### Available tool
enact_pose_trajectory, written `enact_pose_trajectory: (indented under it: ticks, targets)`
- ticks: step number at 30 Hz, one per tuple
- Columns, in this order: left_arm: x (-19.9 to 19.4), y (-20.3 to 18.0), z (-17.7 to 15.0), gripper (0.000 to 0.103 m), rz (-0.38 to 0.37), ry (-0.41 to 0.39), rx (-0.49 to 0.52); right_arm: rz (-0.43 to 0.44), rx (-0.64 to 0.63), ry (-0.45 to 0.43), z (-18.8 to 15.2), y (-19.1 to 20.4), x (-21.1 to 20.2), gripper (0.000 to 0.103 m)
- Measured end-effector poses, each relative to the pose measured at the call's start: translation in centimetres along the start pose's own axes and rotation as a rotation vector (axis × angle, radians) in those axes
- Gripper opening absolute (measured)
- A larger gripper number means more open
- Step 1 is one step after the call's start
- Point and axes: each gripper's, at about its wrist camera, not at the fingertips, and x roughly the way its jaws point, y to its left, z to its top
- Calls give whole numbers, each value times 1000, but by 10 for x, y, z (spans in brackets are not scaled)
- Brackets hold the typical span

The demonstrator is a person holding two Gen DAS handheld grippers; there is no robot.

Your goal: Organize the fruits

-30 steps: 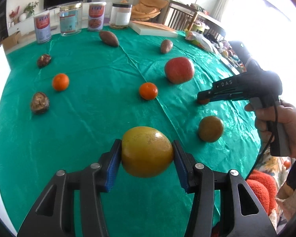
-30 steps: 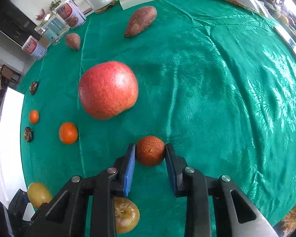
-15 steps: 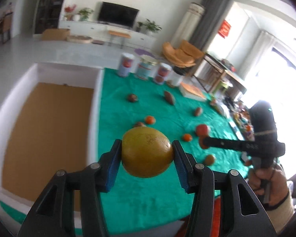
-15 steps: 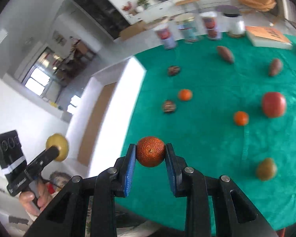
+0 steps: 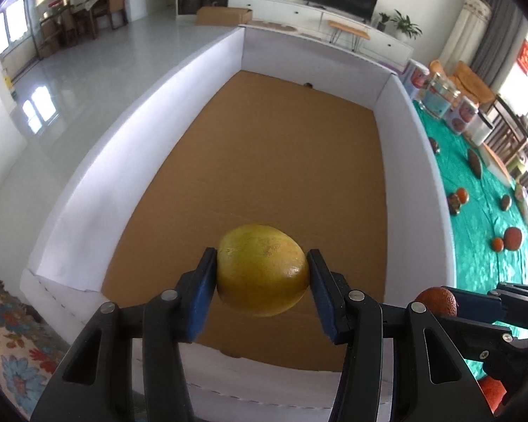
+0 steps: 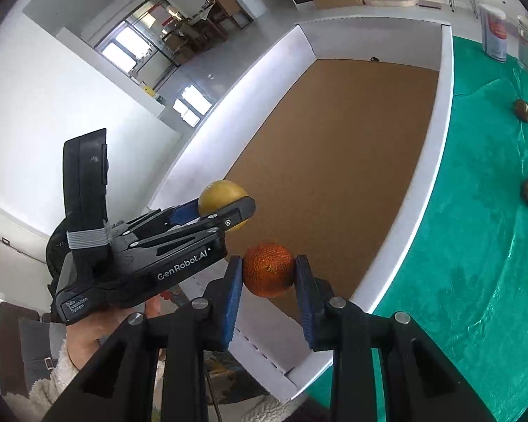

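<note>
Having swung off the green tablecloth (image 5: 475, 218), we now hold both fruits over the white-walled box (image 5: 98, 190): left gripper (image 5: 262, 281) clamping a yellow fruit (image 5: 262, 269), right gripper (image 6: 268, 281) beside it clamping a bumpy orange fruit (image 6: 268, 269). Other fruits lie off to the right.

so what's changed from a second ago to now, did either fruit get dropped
Neither was dropped. Both hands swung away from over the green tablecloth to the big white-walled box beside it: the left gripper now holds the yellow fruit over the box's brown floor, and the right gripper holds the rough orange fruit by its near corner. Both grips are unchanged, and the other fruits remain on the cloth.
</note>
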Motion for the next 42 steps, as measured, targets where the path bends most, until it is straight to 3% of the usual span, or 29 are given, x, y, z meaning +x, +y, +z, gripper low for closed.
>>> enact_pose_trajectory:
  ticks: [2, 4, 6, 7, 10, 12, 19, 26, 30, 42]
  targets:
    - [2, 3, -2, 53, 16, 0, -4, -28, -14, -6, 2, 2, 6, 32]
    - [-2, 5, -2, 59, 27, -16, -5, -30, -24, -30, 5, -4, 4, 46]
    - [-5, 3, 0, 84, 29, -29, -7, -30, -13, -77, 4, -11, -6, 65]
    - [-9, 0, -1, 88, 32, -45, -9, -29, -5, -102, 3, -15, -15, 68]
    - [-20, -15, 0, 90, 6, -85, 4, -60, 3, -190, -4, -29, -48, 81]
    - [-29, -31, -2, 90, -20, -114, 25, -98, 5, -253, -18, -42, -74, 97]
    - [-44, -106, -3, 96, -93, -265, 192, -343, 75, -361, -141, -111, -152, 98]
    - [-11, -158, -19, 96, -79, -188, 355, -579, 131, -465, -249, -143, -192, 99]
    - [-12, -168, -33, 96, 19, -207, 438, -590, 194, -508, -260, -160, -203, 99]
    - [-16, -161, -48, 96, 22, -190, 398, -581, 180, -528, -259, -160, -201, 99]
